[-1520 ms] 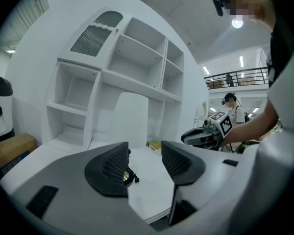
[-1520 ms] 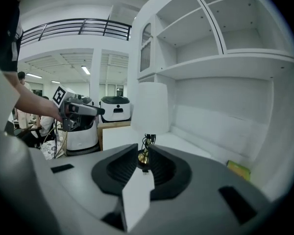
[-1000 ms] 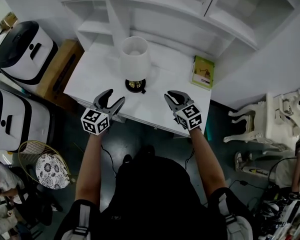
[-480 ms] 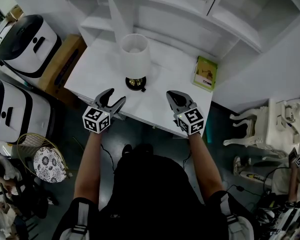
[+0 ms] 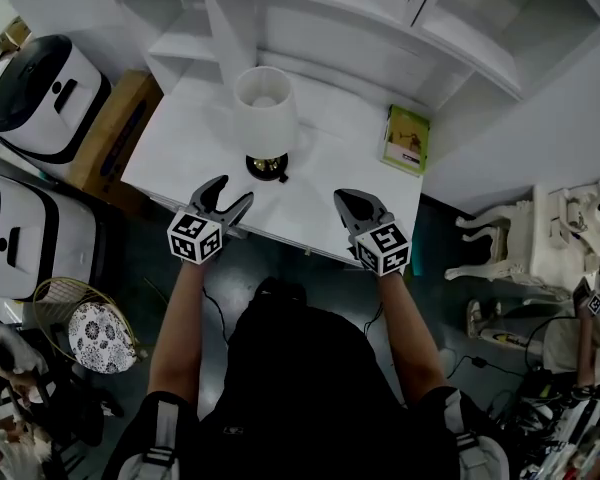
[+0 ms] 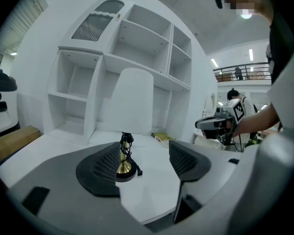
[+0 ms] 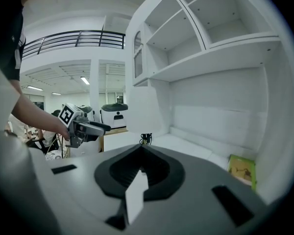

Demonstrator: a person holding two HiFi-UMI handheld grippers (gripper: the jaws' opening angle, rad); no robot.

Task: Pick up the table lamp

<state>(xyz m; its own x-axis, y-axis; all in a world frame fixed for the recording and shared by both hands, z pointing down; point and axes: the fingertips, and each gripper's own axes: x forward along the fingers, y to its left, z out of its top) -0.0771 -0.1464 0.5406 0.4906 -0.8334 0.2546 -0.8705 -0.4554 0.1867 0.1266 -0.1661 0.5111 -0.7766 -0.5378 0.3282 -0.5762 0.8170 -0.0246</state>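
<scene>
Surface: white desk (image 5: 330,183) below a white shelf unit (image 5: 310,28), mostly bare, so the way to the lamp lies open.
Table lamp: the table lamp (image 5: 265,108) stands upright toward the desk's back left. Its white shade (image 6: 132,106) sits over a brass stem (image 6: 123,155) and a dark round base (image 5: 268,168). A dark cord (image 6: 131,163) is wound at the stem. Nothing touches it.
Left gripper: the left gripper (image 5: 231,193) hovers at the desk's near edge, aimed at the base. Its jaws have just been opening and stand wide with nothing between the pads. The stem only shows through the gap, farther on. This is probably a line-up for a grasp low on the stem.
Right gripper: the right gripper (image 5: 350,201) hangs beside it, well right of the lamp, clenched on nothing and seemingly idle.
Green book: the green book (image 5: 407,140) lies flat at the back right, clear of the approach.
Risk: the shade looks top-heavy, so a loose grip could let the lamp tilt.
</scene>
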